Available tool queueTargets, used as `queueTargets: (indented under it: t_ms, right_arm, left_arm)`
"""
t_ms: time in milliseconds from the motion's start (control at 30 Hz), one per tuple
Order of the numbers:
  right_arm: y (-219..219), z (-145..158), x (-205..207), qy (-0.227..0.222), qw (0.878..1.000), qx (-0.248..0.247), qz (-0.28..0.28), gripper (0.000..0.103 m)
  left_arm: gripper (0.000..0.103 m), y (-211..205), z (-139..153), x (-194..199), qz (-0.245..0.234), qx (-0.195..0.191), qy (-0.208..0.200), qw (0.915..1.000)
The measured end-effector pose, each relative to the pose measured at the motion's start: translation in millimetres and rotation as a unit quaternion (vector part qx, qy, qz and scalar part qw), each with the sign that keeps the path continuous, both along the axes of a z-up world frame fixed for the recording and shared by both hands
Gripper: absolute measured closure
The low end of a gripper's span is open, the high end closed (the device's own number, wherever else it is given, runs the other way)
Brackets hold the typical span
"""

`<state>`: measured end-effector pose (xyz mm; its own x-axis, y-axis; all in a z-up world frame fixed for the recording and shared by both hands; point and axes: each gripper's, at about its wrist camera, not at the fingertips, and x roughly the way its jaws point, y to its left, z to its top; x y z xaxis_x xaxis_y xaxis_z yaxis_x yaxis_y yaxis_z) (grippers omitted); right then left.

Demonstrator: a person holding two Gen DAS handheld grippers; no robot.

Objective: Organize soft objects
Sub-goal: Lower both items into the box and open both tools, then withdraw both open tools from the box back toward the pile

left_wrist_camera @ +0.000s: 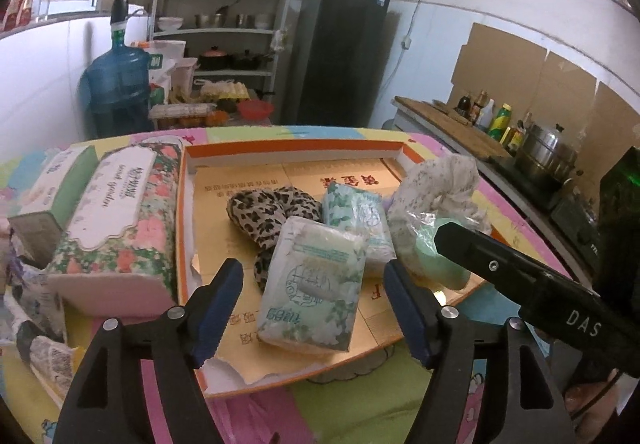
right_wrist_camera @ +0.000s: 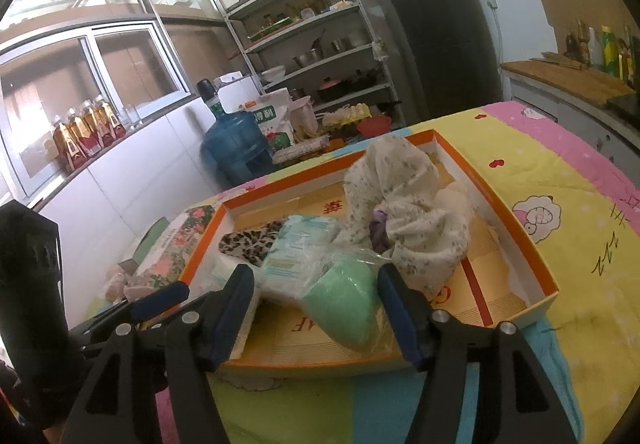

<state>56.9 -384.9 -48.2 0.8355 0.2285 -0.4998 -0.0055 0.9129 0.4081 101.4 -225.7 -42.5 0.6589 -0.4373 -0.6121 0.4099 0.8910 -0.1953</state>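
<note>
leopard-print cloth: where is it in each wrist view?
Left wrist: leopard-print cloth lies centre frame inside the orange-rimmed box, left of the tissue packs.
Right wrist: left of centre, mostly hidden behind a tissue pack.
Shared landmark: blue water jug.

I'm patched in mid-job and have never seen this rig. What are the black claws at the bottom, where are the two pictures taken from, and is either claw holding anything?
There is no robot arm: a person holds a two-finger gripper in each hand, each with a fisheye camera looking along its fingers. One picture is from the left gripper, the other from the right gripper. On the cartoon cloth sits an orange tray with a tissue pack, a second pack, a leopard cloth, a bagged green item and a white cloth. A floral box stands beside the tray. Both grippers are open and hold nothing.
</note>
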Motion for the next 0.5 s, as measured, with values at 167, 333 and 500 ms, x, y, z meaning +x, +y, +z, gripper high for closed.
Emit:
queueTargets:
  t_ms: [167, 333, 500]
  right_arm:
    - [7, 11, -9, -0.011, 1.0, -0.007, -0.001, 0.039]
    - [8, 15, -16, -0.01, 1.0, -0.011, -0.013, 0.038]
    - [7, 11, -13, 0.004, 1.0, -0.014, -0.025, 0.022]
  left_arm:
    - [0.029, 12, 7, -7, 0.001, -0.005, -0.006, 1.0]
    - [0.029, 24, 8, -15, 0.003, -0.007, -0.004, 1.0]
    - [0.029, 39, 13, -25, 0.013, -0.011, -0.013, 0.9998]
